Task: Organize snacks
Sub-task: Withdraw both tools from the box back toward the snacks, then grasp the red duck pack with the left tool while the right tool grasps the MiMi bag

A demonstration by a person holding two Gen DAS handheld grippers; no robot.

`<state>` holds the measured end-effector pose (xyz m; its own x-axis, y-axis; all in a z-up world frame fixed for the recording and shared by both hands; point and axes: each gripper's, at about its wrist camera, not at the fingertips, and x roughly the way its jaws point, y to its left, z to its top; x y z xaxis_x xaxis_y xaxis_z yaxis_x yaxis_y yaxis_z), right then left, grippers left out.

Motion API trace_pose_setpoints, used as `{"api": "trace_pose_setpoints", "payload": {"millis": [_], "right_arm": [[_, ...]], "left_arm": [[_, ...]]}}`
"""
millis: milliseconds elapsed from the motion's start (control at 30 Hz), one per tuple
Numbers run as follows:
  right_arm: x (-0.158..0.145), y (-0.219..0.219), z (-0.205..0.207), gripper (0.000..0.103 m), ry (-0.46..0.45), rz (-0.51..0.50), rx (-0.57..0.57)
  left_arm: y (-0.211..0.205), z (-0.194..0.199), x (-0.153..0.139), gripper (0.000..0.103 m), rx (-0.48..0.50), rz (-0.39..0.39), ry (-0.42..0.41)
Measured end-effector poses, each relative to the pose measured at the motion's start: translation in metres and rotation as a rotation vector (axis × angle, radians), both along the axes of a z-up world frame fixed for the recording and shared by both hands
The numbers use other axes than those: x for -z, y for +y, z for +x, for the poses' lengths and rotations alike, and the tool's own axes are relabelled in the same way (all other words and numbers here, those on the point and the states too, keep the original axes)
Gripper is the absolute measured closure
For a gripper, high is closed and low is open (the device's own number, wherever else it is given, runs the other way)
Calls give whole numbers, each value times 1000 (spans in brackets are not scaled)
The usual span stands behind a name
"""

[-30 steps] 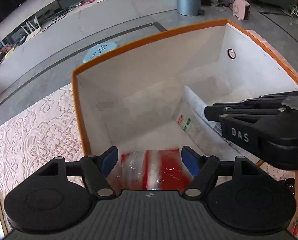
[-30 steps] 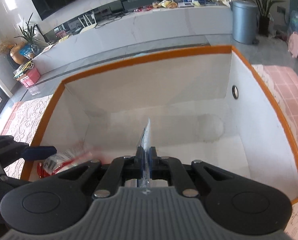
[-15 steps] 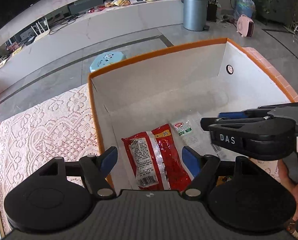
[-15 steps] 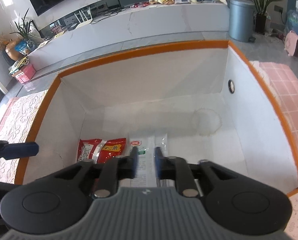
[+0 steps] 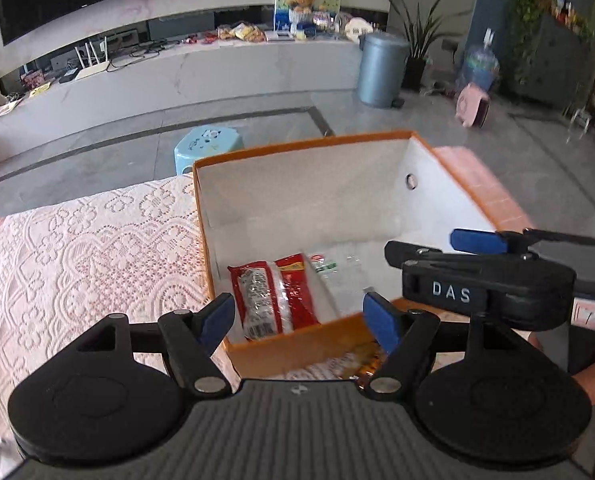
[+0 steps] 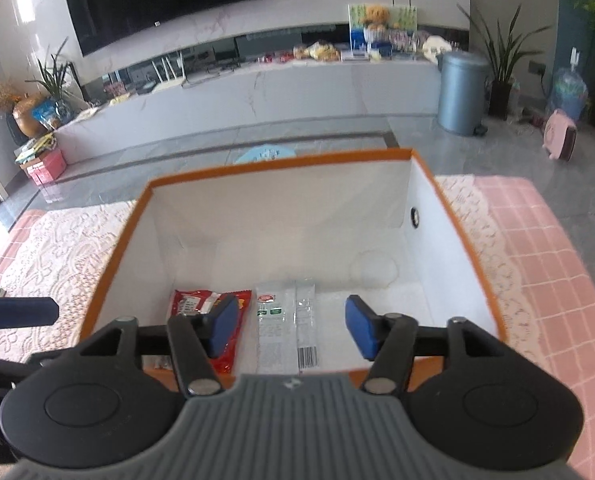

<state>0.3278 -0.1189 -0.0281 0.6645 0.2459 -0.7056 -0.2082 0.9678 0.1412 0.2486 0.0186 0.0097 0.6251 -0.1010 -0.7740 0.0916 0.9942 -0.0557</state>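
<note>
An orange-rimmed white box (image 5: 297, 148) (image 6: 281, 158) stands on the lace tablecloth. A red snack packet (image 5: 273, 294) (image 6: 195, 304) lies flat on its floor at the near left. A clear white packet (image 5: 337, 274) (image 6: 285, 328) lies beside it on the right. My left gripper (image 5: 299, 318) is open and empty, above the box's near wall. My right gripper (image 6: 291, 326) is open and empty, raised over the near edge of the box; it shows in the left wrist view (image 5: 481, 268) at the right.
Another snack wrapper (image 5: 361, 362) lies on the table in front of the box. The lace cloth (image 5: 77, 248) extends left, a pink checked cloth (image 6: 537, 256) right. A blue stool (image 5: 207, 146) and a grey bin (image 5: 381, 70) stand on the floor beyond.
Both grippers let go of their packets inside the box, opened, and pulled back and up out of it. The red and white packets now lie flat on the box floor.
</note>
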Motion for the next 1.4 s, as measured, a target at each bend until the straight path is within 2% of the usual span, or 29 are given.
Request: {"api": "trace_pose_setpoints", "payload": {"millis": [133, 333, 433, 500, 600, 667, 867, 1067, 1233, 1400], "right_arm": [[-19, -11, -36, 24, -67, 4, 11], [-40, -24, -95, 15, -146, 9, 1], [-48, -32, -129, 8, -199, -3, 10], [-49, -38, -151, 7, -216, 1, 11], [-47, -46, -180, 7, -224, -4, 25], [-41, -51, -198, 7, -214, -2, 43], [-7, -63, -235, 9, -148, 11, 96], [26, -59, -255, 12, -94, 6, 92], [47, -39, -258, 13, -92, -64, 21], [60, -34, -253, 13, -82, -90, -1]], "left_arm": [[1, -28, -19, 17, -9, -62, -48], [2, -67, -45, 18, -7, -142, -103], [2, -88, -47, 18, -2, -194, -110], [0, -99, -43, 19, -1, -199, -109], [-2, -116, -30, 19, -15, -183, -93], [-2, -122, -15, 20, -25, -179, -54], [0, -139, 32, 23, -42, -175, 48], [2, -151, 66, 27, -34, -162, 85], [0, -158, 92, 27, -38, -152, 103], [6, -153, 111, 27, -62, -183, 136]]}}
